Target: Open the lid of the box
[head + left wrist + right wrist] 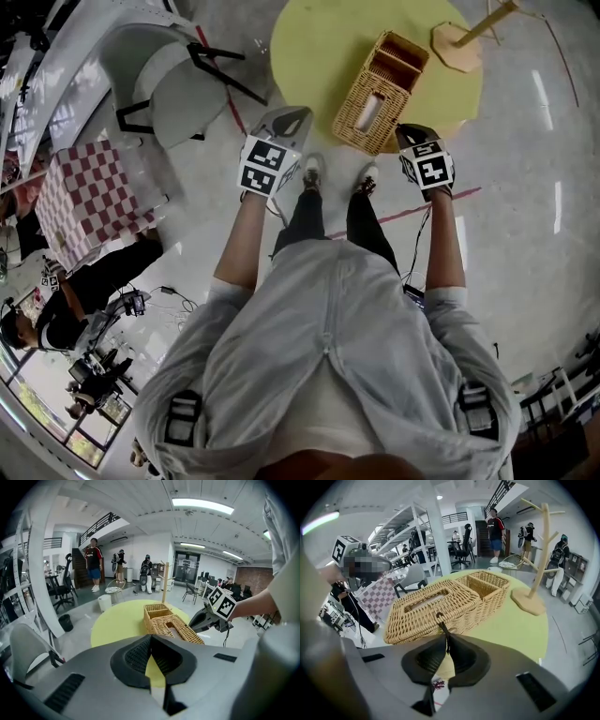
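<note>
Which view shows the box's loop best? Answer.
Right gripper view: the dark loop on the wicker box is close-up, pinched by its jaws. Head view: the right gripper covers it. Left gripper view: not visible.

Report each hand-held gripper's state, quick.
Left hand-held gripper: closed, empty.
Right hand-held gripper: closed on the dark cord loop at the lid edge of the tan woven wicker box.

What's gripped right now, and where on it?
Right gripper pinches the dark loop at the front edge of the wicker box lid. Left gripper is shut on nothing.
</note>
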